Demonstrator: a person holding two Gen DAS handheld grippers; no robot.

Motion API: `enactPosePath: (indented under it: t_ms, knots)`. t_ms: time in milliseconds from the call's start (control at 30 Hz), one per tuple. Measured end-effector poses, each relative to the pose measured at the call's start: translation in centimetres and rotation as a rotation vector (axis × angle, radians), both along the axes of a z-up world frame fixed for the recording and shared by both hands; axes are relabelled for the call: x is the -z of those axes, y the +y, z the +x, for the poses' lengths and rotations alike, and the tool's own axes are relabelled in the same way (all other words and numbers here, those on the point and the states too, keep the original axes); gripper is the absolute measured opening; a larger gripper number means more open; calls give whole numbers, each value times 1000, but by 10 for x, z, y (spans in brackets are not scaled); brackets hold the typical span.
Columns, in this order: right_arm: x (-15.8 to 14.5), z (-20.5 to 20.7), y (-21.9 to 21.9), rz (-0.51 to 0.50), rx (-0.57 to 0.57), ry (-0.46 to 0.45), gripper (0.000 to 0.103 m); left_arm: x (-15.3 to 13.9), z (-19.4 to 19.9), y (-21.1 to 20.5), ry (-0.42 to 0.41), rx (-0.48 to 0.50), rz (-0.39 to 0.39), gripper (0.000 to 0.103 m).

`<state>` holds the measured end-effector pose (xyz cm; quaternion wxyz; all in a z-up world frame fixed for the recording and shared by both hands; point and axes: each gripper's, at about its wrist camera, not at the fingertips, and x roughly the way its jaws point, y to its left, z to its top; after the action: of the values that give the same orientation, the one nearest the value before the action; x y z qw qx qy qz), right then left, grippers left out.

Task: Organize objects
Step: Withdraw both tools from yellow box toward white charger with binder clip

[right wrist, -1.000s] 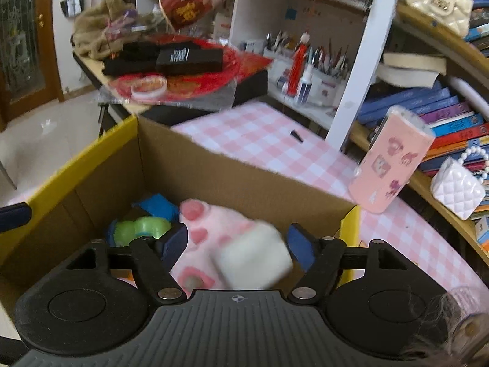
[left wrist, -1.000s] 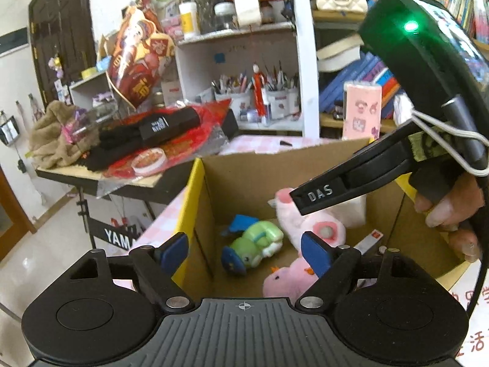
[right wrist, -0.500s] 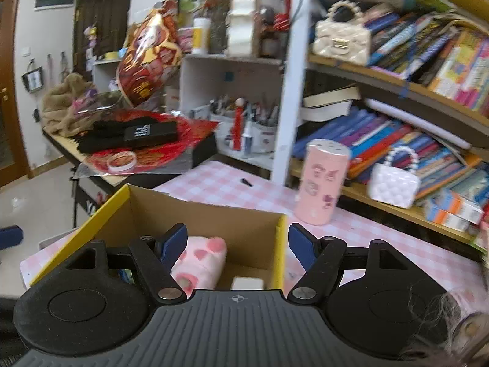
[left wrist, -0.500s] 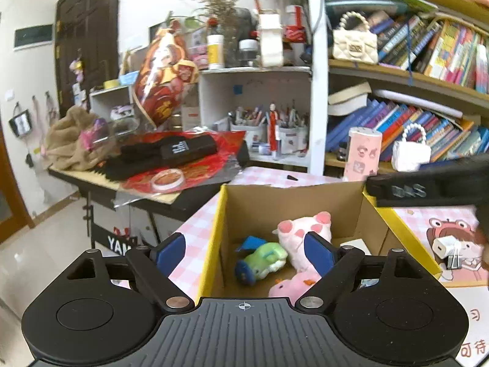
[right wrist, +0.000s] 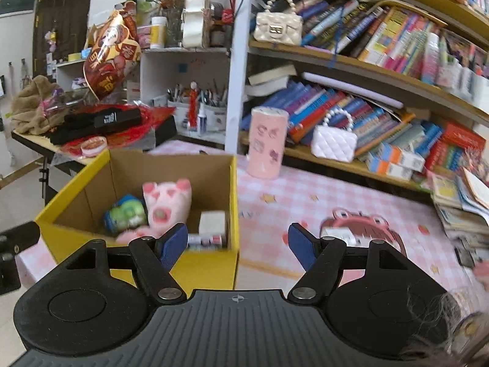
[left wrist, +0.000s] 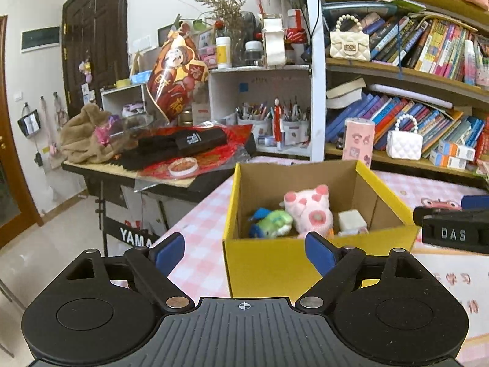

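The box (left wrist: 293,263) I am filling is cardboard, yellow outside and plain brown inside, open at the top, standing on the pink checked tablecloth (right wrist: 305,195) near the table's left edge. Inside it lie a pink plush pig (left wrist: 308,208), a green and blue plush toy (left wrist: 270,221) just beside it, and a small white block (left wrist: 351,218) on the pig's other side (something small and printed sits under the block, too blurred to name). My left claw (left wrist: 244,252) is spread wide, its jaws having just been opening, with nothing between them. My right claw (right wrist: 237,241) is spread and empty too. A second ago both claws were right over the box; now they have pulled back from it.
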<state>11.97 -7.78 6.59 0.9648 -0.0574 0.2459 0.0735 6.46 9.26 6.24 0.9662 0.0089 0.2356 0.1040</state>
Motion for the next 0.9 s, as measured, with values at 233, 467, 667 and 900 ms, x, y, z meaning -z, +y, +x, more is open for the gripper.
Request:
enactPosePath:
  t_ms: [233,467,667,900]
  knots:
    - [18,-44,1,9,16,42,71,10,-29,-9,31,27,0,92]
    - [36,-78,-5,22,44,81,71,21,-54,-20,57,67,14,93]
    - [52,-106,-8,32,61,131,71,33,-67,-27,94,104,16,93]
    - [56,-126,-24,26,121,136,73,43,-73,-47,125,215,-6,93]
